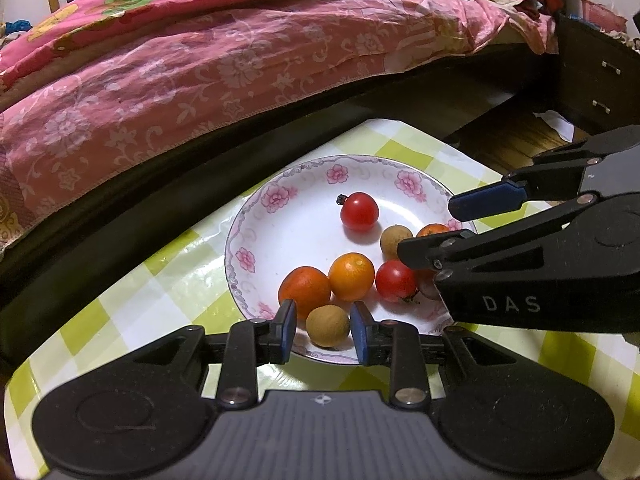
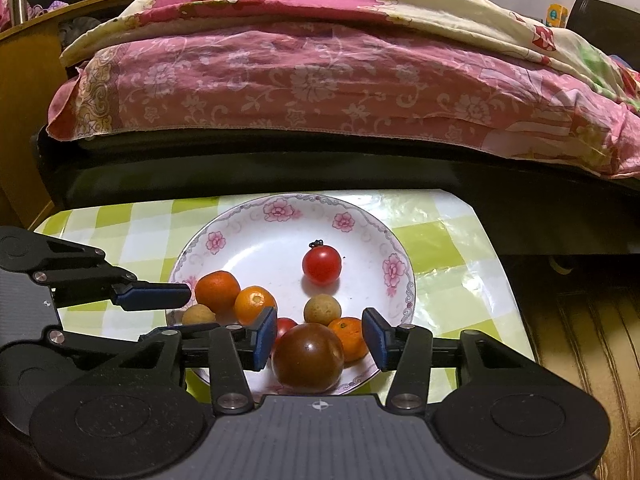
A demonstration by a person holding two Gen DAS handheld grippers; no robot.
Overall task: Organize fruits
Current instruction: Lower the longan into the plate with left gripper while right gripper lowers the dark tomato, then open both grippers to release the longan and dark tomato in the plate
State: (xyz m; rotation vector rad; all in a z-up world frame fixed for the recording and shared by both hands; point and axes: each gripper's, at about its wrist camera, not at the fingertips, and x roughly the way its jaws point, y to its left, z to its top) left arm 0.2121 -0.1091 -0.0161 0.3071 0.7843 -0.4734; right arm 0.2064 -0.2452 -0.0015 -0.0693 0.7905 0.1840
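Note:
A white floral plate (image 1: 248,236) (image 2: 360,224) on a green-checked table holds several small fruits. My left gripper (image 1: 323,330) is open, its blue pads on either side of a tan longan (image 1: 327,326) at the plate's near rim, with small gaps. Behind it lie two small oranges (image 1: 305,290) (image 1: 352,276) and cherry tomatoes (image 1: 359,211) (image 1: 394,280). My right gripper (image 2: 320,342) is open around a dark brown-red tomato (image 2: 309,358), not touching it. A second longan (image 2: 322,310), an orange (image 2: 350,338) and a red tomato (image 2: 321,266) lie beyond it.
A bed with a pink floral cover (image 1: 200,68) (image 2: 320,80) on a dark frame runs close behind the table. A dark cabinet (image 1: 592,80) stands at the right. Wooden floor (image 2: 588,340) lies beside the table's right edge.

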